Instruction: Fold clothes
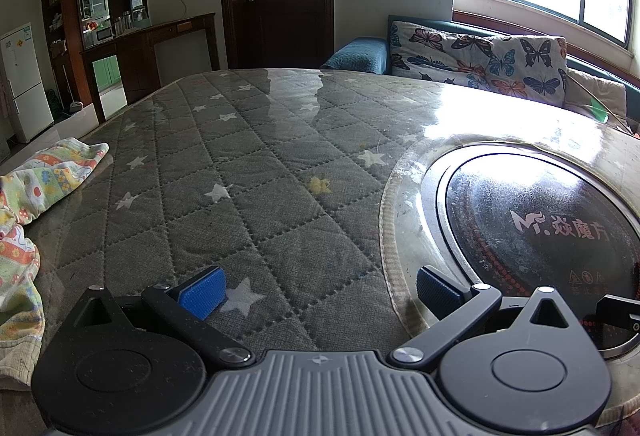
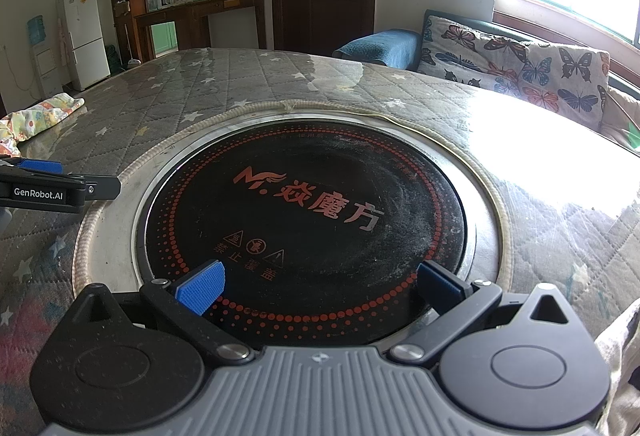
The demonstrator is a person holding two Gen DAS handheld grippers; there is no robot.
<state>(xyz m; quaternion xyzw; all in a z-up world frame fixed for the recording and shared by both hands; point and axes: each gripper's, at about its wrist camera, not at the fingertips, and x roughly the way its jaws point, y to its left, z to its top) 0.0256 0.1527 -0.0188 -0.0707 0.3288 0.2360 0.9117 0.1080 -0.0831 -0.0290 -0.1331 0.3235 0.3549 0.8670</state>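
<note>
Left claw (image 1: pixel 318 292): jaws spread wide, blue pads (image 1: pixel 202 292) apart, nothing between them; it hovers low over the quilted star cover (image 1: pixel 256 172) of the table. Right claw (image 2: pixel 320 286): also released and empty, poised over the round hob (image 2: pixel 308 220) set into the tabletop.

Garment (image 1: pixel 28 196): one item, pale print with orange, green and yellow patches, lying crumpled and unfolded at the table's left edge. From the left claw it lies to the left and slightly ahead, near; part of it runs down the left border of that view, close beside the claw body. From the right claw it lies far left, well apart, with the left claw between them. Long axis: I judge it runs roughly near-to-far along the table edge, though the bunching makes this uncertain. Left claw is plainly the nearer; I judge the first grasp falls to it, with a swing leftward.

Task progress, my judgement: not begun; cloth is neither spread nor held.

Writing legible:
- Hob, red: an "M" logo with wing, then "焱魔方"; below it three warning symbols and "禁止覆盖".
- Left claw's side, seen from the right wrist: "GenRobot.AI".
- Fridge (image 2: pixel 86 36) stickers: too small to read.
</note>
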